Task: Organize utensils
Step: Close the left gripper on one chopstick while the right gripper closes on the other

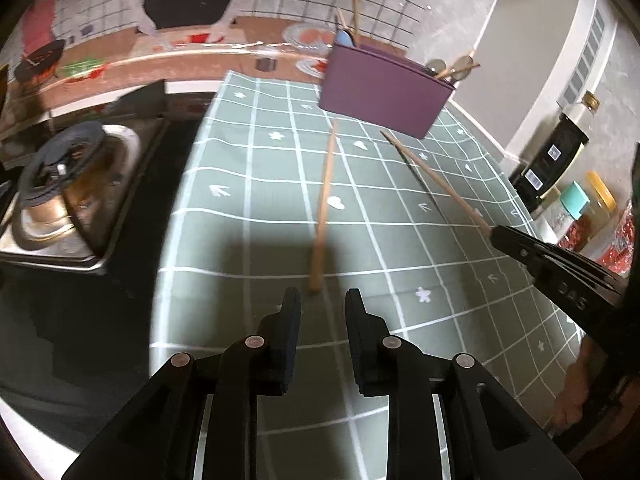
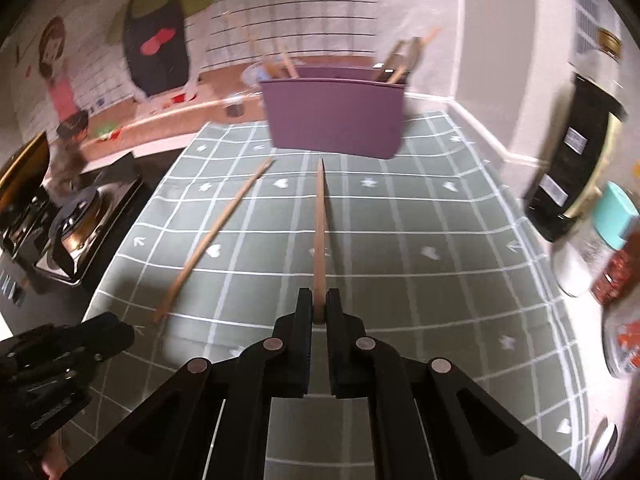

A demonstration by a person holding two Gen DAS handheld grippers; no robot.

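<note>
1. Left wrist view: left claw [image 1: 323, 300] hangs with jaws apart just short of the loose chopstick [image 1: 325, 204] lying on the worktop mat [image 1: 248, 208], seemingly lined up to take it.
2. Right wrist view: right claw [image 2: 319, 305] is clamped on the second chopstick [image 2: 319, 236], tip aimed at the purple holder [image 2: 334, 116], likely for dropping in.

Grid-patterned green mat [image 1: 248, 208], steel gas stove [image 1: 76, 184] at left, teal-lidded jar [image 1: 575, 200], dark bottle [image 1: 556, 152] at right.
</note>
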